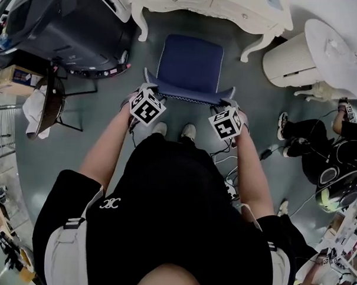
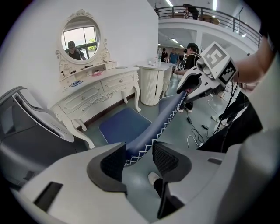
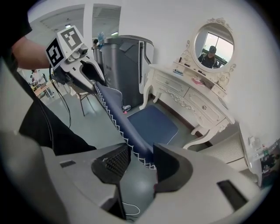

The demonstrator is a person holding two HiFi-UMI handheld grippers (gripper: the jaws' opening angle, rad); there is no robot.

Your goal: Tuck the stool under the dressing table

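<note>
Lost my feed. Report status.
Left gripper, right gripper open, astride back of stool. Stool short of dressing table, not tucked. Nothing seen between them.

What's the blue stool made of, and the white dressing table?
Stool: looks like padded fabric or leatherette, matte dark blue, with white zigzag stitching along its edge. Dressing table: probably painted wood, smooth cream-white, judging by its carved curly legs and drawer fronts. It could be moulded instead.

Stool on floor, just before dressing table
</note>
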